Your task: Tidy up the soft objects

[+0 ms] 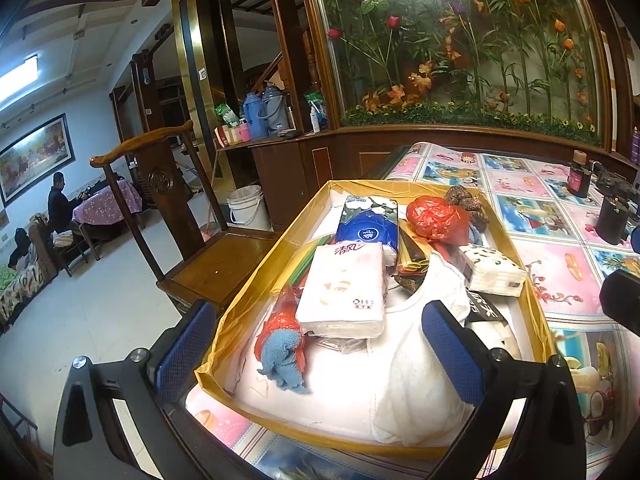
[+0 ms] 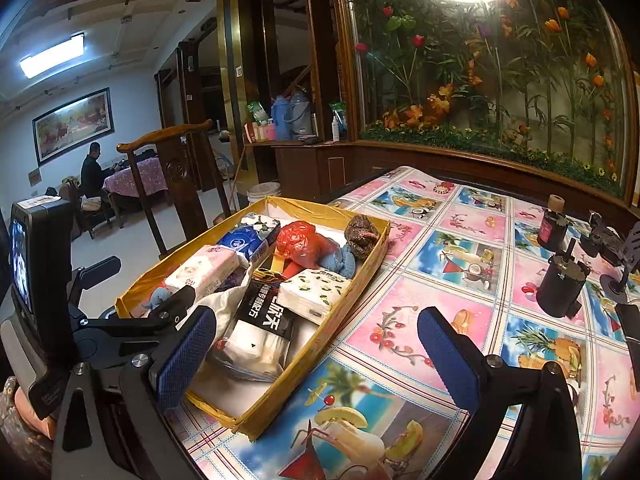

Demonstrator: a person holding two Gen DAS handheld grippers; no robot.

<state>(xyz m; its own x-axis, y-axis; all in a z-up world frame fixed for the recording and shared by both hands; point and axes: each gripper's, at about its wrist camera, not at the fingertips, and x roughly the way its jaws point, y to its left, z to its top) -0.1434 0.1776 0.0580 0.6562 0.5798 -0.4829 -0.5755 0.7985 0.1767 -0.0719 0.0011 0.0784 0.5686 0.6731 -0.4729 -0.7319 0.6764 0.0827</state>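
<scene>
hovering with its blue pads spread wide and gripping nothing, the left tool point(image 1: 320, 350) sits low over the near end of a yellow-edged box point(image 1: 538, 312) on the tabletop point(image 1: 560, 268), which wears a cloth printed with fruit and drinks. one pad hangs outside the box's left wall, the other above a white cloth point(image 1: 416, 380) bunched in the near right corner. just beside that cloth lies a small blue knitted toy point(image 1: 285, 354), touching a scrap of red plastic. a pink tissue pack point(image 1: 344, 290) rests near the middle, its far edge against a blue tissue pack point(image 1: 370, 222). further back sit a red plastic bag point(image 1: 436, 216) and a brown knitted bundle point(image 1: 468, 200) in the far right corner. a white tissue pack with dark spots point(image 1: 492, 270) leans by the right wall

the right tool point(image 2: 316, 354) is equally wide and empty; its left pad overlaps the box's near end, its right pad is over bare tablecloth. between them a black-and-white wrapped pack point(image 2: 260, 332) lies in the box. two dark cylinders point(image 2: 562, 284) stand well apart on the far right of the tabletop. a wooden chair point(image 1: 208, 256) stands beside the box's left side
</scene>
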